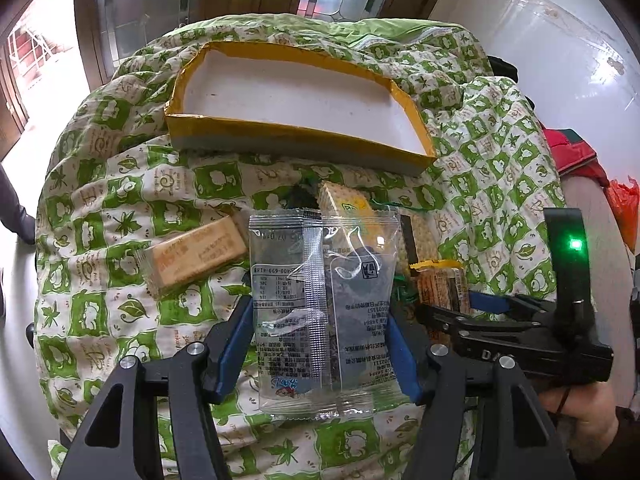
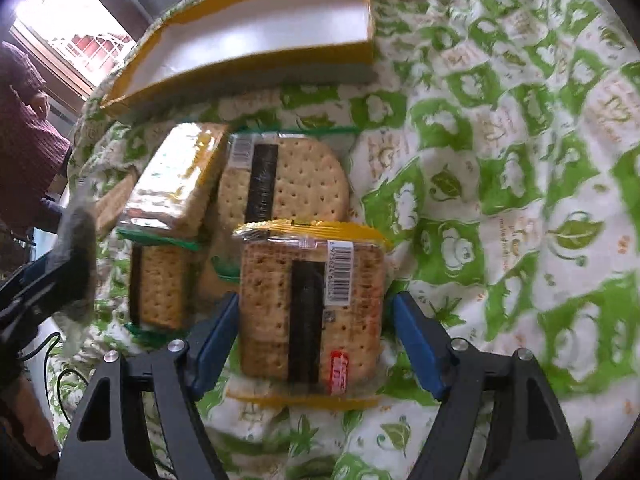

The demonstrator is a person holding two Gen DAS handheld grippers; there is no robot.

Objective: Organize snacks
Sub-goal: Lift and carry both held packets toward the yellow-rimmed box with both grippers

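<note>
My left gripper (image 1: 320, 312) is shut on a clear snack packet (image 1: 322, 312) with dark contents and holds it above the cloth. My right gripper (image 2: 310, 308) is open, its blue fingers either side of a yellow-edged cracker pack (image 2: 310, 304) that lies on the cloth; a gap shows at the right finger. The right gripper also shows in the left wrist view (image 1: 486, 304) at the right. An empty yellow-rimmed box (image 1: 188, 120) with a white floor sits beyond; it also shows in the right wrist view (image 2: 240, 68). More cracker packs (image 2: 280, 176) lie between.
A green-and-white patterned cloth (image 1: 100, 200) covers the table. A tan wafer pack (image 1: 196, 256) lies left of the held packet. Green-edged cracker packs (image 2: 160, 280) and a yellow one (image 2: 180, 176) lie left of my right gripper. A person in maroon (image 2: 28, 120) stands far left.
</note>
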